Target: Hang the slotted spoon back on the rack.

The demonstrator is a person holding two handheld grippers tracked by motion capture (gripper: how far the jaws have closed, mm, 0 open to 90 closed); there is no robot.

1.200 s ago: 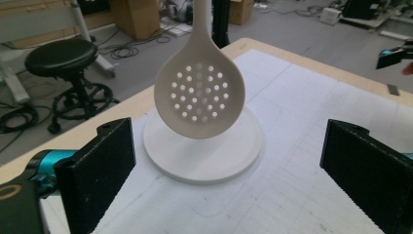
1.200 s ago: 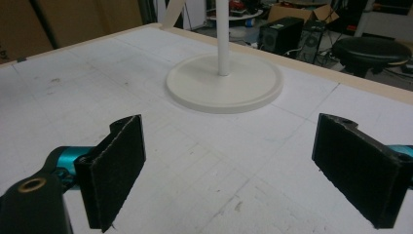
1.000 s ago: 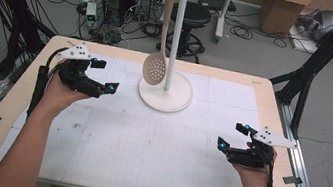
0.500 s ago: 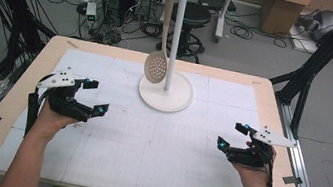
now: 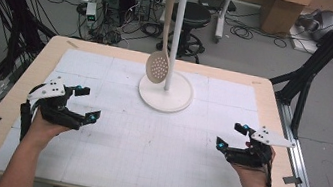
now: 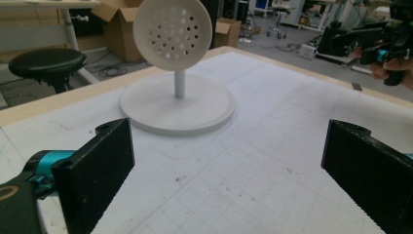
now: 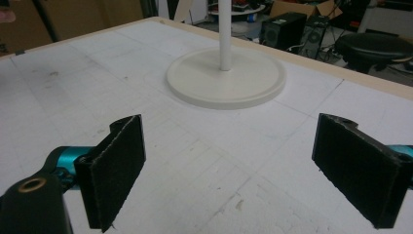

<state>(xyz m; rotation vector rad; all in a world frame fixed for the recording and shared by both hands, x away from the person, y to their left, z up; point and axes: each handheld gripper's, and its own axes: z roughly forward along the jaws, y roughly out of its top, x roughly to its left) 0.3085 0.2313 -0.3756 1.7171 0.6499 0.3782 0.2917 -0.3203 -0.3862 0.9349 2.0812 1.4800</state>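
slotted spoon (image 5: 158, 67) hangs off the rack (image 5: 176, 34) by the table's far edge, handle vertical, bowl down. left gripper (image 5: 84, 105) nearer, spoon ahead & to its right; right gripper (image 5: 232, 137) farther. both wide open, holding nothing.

No readable text, labels, brands or nos. anywhere: grid mat (image 5: 143, 161) on the surface betw. the tongs is plain, and boxes (image 6: 114, 22) beyond it are too blurred.
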